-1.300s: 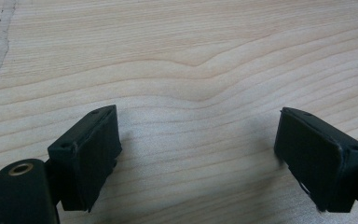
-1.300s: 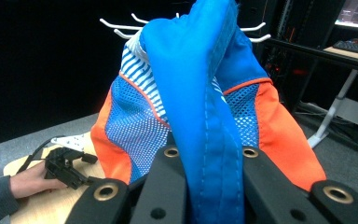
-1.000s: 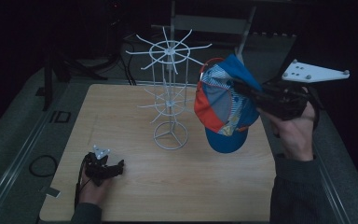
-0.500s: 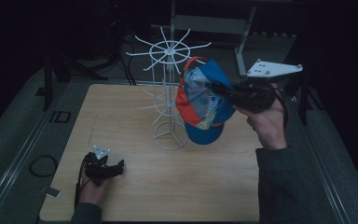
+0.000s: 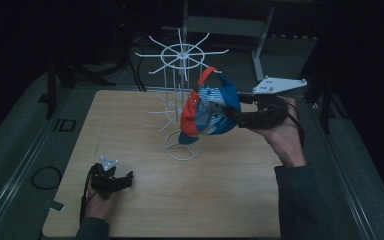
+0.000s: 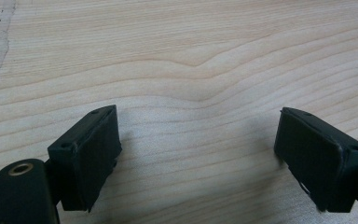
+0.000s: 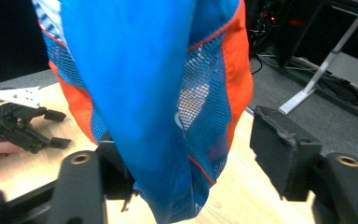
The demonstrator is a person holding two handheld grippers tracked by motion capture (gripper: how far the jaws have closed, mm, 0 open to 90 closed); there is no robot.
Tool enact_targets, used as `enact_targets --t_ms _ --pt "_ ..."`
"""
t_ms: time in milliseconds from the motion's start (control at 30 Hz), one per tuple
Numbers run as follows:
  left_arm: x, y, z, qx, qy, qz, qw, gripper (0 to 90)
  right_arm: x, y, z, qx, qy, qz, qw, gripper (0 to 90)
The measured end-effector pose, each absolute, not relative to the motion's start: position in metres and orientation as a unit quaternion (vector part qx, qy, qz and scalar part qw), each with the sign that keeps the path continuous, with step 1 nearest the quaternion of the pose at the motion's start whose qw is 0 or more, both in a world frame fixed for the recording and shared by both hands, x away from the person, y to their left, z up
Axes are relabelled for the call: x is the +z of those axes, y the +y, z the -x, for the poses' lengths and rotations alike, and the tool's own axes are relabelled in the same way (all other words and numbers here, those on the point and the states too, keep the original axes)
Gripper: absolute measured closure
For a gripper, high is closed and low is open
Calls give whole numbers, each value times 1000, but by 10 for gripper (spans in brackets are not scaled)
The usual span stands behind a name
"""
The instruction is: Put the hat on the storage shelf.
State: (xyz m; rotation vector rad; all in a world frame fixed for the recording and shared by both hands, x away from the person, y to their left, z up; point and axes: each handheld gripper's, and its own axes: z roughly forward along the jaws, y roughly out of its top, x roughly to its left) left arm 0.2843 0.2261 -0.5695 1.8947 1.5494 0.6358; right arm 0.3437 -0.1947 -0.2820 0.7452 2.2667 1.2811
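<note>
Pale wood table [image 5: 145,135] in a dark room; left tool [image 5: 111,181] released, right tool's [image 5: 228,114] grip unclear

Very little can be read. In the high view, dark block letters that look like "ID" [image 5: 64,125] sit on the grey floor strip just left of the tabletop [image 5: 130,210], near its far left corner. In the right gripper view, faint pale marks show near the lower edge of the blue and orange cap [image 7: 144,93], too blurred to make out. No other text, label or number is legible.
</note>
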Motion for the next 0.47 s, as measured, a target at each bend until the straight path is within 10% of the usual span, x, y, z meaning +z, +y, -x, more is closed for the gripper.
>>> enact_targets --t_ms 467 --pt "-569 226 -284 240 584 -714 302 147 -303 -200 -344 450 823 -281 201 243"
